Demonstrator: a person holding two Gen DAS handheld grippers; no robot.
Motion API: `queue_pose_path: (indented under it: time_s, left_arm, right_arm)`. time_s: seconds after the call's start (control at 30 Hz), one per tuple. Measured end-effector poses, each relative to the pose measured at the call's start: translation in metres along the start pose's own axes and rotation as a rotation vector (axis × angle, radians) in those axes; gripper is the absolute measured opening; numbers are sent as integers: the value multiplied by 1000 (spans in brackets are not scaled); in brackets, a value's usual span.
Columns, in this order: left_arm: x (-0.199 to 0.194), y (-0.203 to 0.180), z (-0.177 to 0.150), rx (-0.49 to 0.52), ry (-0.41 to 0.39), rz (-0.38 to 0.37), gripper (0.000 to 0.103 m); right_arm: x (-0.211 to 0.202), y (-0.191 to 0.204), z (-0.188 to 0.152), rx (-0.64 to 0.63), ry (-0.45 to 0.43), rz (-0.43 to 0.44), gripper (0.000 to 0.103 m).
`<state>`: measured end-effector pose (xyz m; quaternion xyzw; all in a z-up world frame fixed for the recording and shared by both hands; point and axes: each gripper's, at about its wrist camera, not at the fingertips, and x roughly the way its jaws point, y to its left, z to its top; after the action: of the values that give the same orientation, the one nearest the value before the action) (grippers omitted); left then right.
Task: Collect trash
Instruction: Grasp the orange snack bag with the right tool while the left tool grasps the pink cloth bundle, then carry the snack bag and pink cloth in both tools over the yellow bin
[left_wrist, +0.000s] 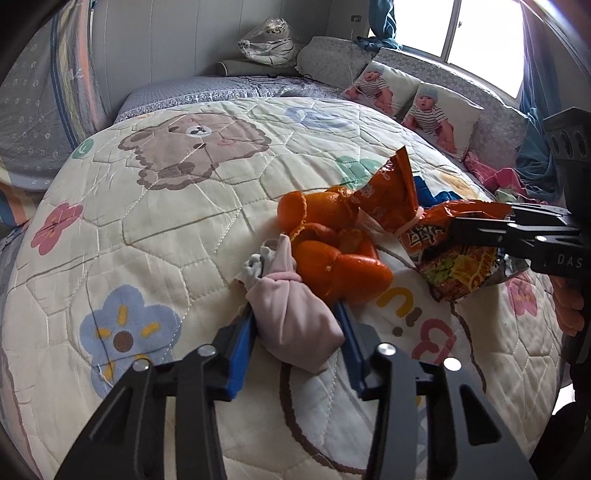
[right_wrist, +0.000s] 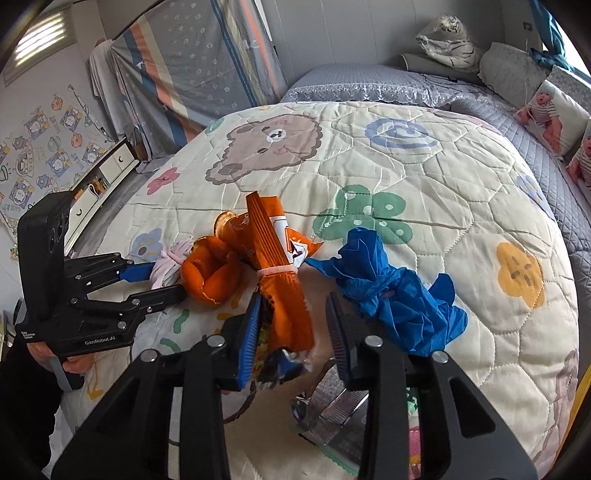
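Note:
A pile of trash lies on the bed quilt (left_wrist: 166, 229). My left gripper (left_wrist: 295, 314) is open, its blue fingers on either side of a rolled pink cloth bundle (left_wrist: 295, 314), which touches orange peels (left_wrist: 332, 243). It also shows in the right wrist view (right_wrist: 162, 280). My right gripper (right_wrist: 295, 314) is open around an orange snack wrapper (right_wrist: 280, 280) tied with a rubber band; whether the pads touch it I cannot tell. The wrapper also shows in the left wrist view (left_wrist: 443, 251). A crumpled blue plastic bag (right_wrist: 395, 295) lies just right of the wrapper.
The quilt (right_wrist: 406, 166) has bear and flower prints. Baby-print pillows (left_wrist: 424, 107) and a wrapped plush tiger (left_wrist: 269, 40) sit at the far edge. A silver foil wrapper (right_wrist: 332, 413) lies under my right gripper. A folded mattress (right_wrist: 184, 66) leans on the wall.

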<state>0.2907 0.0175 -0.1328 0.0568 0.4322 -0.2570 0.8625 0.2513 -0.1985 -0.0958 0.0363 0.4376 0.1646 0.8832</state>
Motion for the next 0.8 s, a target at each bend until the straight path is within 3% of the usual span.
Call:
queue_pose_path:
  time_s: [0.1, 0.47, 0.8]
  left_arm:
    - [-2, 4, -1, -20, -8, -2, 30]
    - [-32, 3, -7, -23, -48, 22, 28]
    - [-73, 8, -22, -71, -106, 41, 28]
  right_arm:
    - [2, 2, 0, -9, 5, 11, 14]
    - [-36, 5, 3, -28, -116, -13, 13]
    - [-66, -12, -2, 1, -172, -61, 13]
